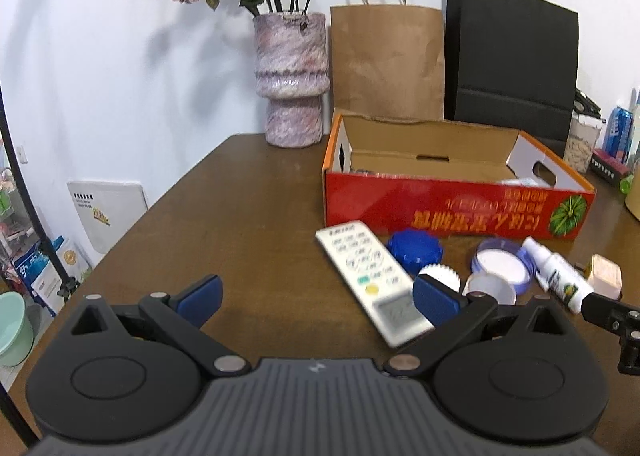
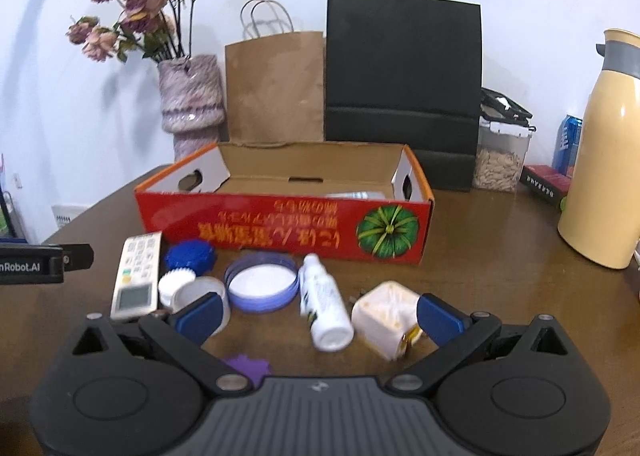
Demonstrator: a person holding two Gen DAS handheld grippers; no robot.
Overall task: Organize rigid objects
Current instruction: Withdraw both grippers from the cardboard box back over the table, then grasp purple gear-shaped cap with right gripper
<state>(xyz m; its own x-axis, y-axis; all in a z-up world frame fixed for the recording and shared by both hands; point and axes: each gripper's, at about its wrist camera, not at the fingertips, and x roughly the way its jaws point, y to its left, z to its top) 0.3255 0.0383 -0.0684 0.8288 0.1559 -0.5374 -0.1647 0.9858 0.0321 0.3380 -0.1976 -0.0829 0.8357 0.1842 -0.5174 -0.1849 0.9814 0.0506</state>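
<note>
While both my tongs hang released over the brown table [image 1: 248, 192], the small things lie in a row just in front of the red box [image 2: 280, 224]. My left gripper [image 1: 318, 298] stands wide apart, its right pad over the near end of the white remote [image 1: 372, 282]. The remote's long axis runs slantwise, display end toward me, button end toward the box. My right gripper [image 2: 318, 316] is equally spread; between its pads lie the white bottle [image 2: 324, 306], bottom toward me and neck toward the box, and a white cube [image 2: 386, 316] touching the right pad. Along the box front also sit a blue cap [image 2: 190, 254], a small white cap [image 2: 176, 284], a white tub [image 2: 198, 294] and a violet-rimmed lid [image 2: 262, 286]. A purple piece [image 2: 248, 368] lies close under my right tongs. Behind the box stand a vase [image 2: 192, 104], a brown bag [image 2: 276, 88] and a black bag [image 2: 404, 76].
</note>
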